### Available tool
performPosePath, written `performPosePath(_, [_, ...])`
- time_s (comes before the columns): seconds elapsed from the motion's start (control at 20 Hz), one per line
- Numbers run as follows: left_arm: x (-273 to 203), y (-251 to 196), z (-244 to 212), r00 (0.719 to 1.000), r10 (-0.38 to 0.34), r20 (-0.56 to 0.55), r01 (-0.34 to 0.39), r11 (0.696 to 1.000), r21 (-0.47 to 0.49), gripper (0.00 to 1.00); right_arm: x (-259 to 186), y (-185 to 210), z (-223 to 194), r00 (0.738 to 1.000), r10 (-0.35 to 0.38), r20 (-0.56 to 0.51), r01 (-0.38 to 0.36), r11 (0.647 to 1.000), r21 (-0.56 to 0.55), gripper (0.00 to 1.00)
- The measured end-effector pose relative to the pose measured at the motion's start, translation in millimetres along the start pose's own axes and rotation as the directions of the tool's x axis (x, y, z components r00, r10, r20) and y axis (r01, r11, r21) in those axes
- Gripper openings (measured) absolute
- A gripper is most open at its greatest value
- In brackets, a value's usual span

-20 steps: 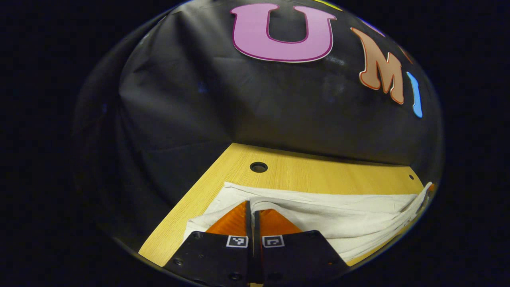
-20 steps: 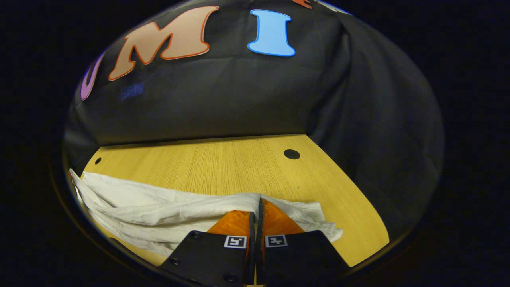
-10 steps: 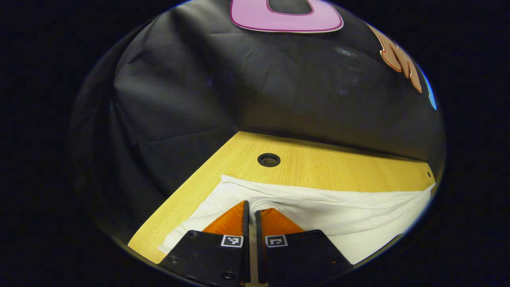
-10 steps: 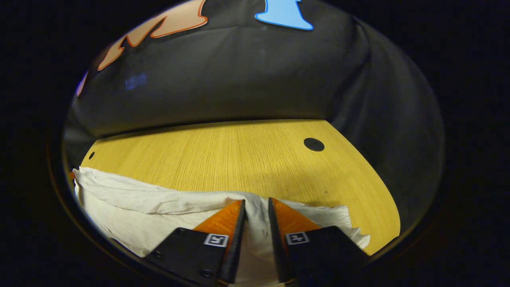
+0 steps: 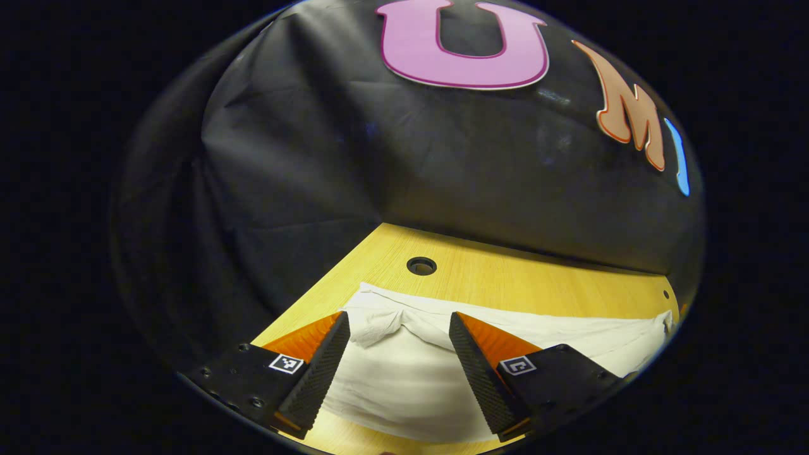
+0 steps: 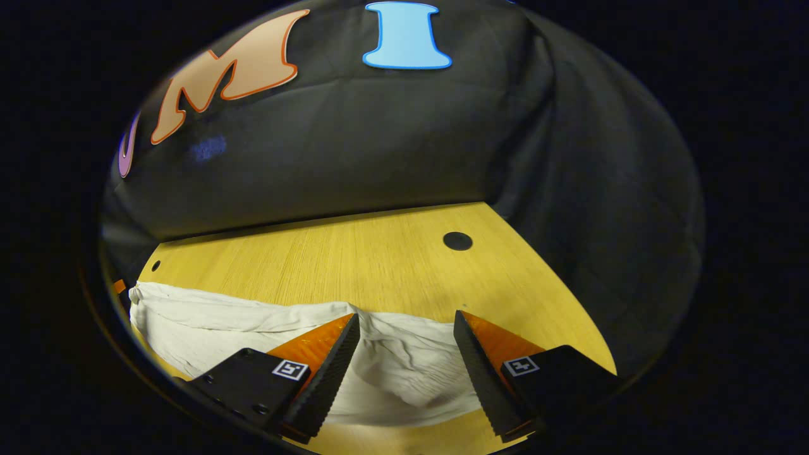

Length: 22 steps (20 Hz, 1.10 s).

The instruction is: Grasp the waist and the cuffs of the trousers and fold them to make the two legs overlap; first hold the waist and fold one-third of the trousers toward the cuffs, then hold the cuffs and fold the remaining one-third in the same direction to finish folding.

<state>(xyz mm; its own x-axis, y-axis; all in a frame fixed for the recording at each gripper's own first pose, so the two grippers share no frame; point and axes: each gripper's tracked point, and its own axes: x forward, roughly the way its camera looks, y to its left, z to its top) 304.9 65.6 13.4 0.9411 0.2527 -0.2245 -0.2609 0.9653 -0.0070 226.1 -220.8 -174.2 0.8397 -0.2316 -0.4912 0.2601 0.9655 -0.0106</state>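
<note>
The white trousers (image 5: 404,379) are being left flat on the wooden bench (image 5: 505,284), near its back edge. The left gripper (image 5: 399,322) is being held spread above one end, the right gripper (image 6: 407,325) spread above the other.

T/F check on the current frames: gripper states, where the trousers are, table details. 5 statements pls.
1. The left gripper is open, fingers spread over the white trousers. True.
2. The right gripper is shut on the trousers. False: its fingers stand apart, cloth lying between them, neither pressing on it.
3. The trousers lie on a wooden table. True.
4. The trousers hang off the table's far edge against the booth wall. False: bare wood shows between the cloth and the wall.
5. A round hole in the tabletop sits beyond the cloth in the left gripper view. True.
</note>
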Motion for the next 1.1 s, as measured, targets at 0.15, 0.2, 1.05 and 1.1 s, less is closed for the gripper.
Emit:
performPosePath(0.15, [4, -4, -3, 1.0, -0.025, 0.013, 0.025, 0.999, 0.02, 0.96, -20, -35, -15, 0.999, -0.043, -0.012, 0.043, 0.999, 0.028, 0.95])
performPosePath(0.2, [5, -5, -4, 0.999, -0.032, 0.013, 0.032, 0.999, 0.022, 0.96, -24, -46, -22, 0.998, -0.057, -0.024, 0.058, 0.997, 0.047, 0.96])
performPosePath(1.05, [-2, -9, -2, 0.993, -0.116, -0.028, 0.117, 0.991, 0.064, 0.96, 1, -72, -100, 0.986, 0.045, -0.161, 0.03, 0.9, 0.435, 0.89])
performPosePath(1.1, [-3, -12, -3, 0.992, -0.119, -0.03, 0.121, 0.991, 0.063, 0.96, 5, -73, -97, 0.989, 0.051, -0.141, 0.019, 0.891, 0.454, 0.94])
